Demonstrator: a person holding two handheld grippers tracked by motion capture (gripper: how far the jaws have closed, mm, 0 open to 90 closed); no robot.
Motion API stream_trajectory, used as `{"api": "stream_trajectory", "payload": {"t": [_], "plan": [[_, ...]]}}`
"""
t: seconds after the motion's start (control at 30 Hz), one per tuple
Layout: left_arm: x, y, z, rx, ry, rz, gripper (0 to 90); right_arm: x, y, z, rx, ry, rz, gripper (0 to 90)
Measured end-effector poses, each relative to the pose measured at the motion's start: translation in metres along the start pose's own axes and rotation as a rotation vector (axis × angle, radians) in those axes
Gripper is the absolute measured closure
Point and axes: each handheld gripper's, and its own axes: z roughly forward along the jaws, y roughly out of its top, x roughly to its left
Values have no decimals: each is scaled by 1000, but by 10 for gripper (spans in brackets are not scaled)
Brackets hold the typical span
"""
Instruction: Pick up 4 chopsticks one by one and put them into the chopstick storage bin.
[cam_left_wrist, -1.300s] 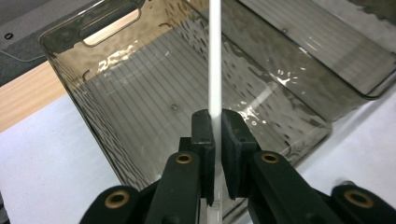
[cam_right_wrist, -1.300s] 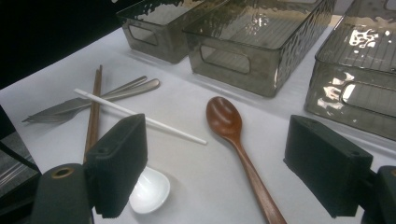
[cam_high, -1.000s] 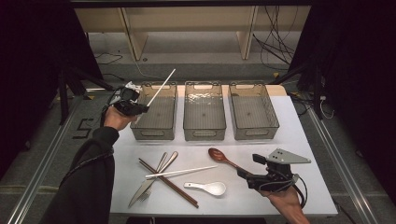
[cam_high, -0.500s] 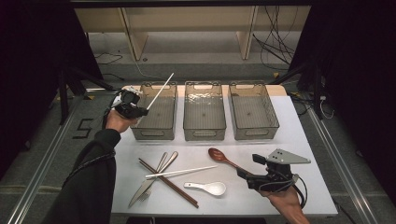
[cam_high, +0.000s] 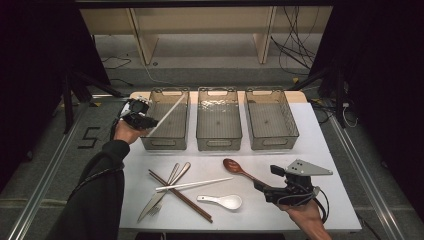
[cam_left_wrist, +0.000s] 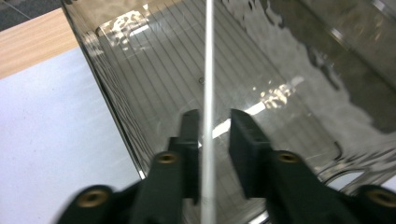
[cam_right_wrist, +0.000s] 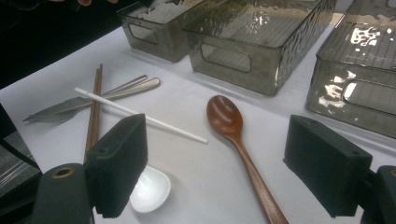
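Over the leftmost smoky clear plastic bin (cam_high: 170, 131), our left tongs (cam_left_wrist: 211, 128) have just been loosening; the thin white chopstick (cam_left_wrist: 208, 79) stands between them, one pad clear.

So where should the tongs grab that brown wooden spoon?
Grab the brown wooden spoon on its thin handle, coming straight down from above. It lies flat with bare table on both sides of the handle, and the open right tongs sit right at that end. The round bowl is too wide.
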Motion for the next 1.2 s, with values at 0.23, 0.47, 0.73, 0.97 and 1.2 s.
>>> {"api": "stream_trajectory", "payload": {"t": [0.23, 0.47, 0.73, 0.97, 1.2], "plan": [[-19, 1, -22, -19, -100, 8, 523, 0, 0, 0, 1, -1, 0, 222], [-52, -11, -50, -50, -183, 69, 357, 0, 0, 0, 0, -3, -1, 222], [-75, -21, -63, -87, -259, 92, 227, 1, 1, 0, -3, -2, -2, 221], [-91, -34, -64, -44, -276, 125, 164, 2, 1, 0, -4, -3, -6, 220], [-109, -39, -61, 11, -253, 193, 155, 2, 2, -2, -8, -1, -7, 220]]}}
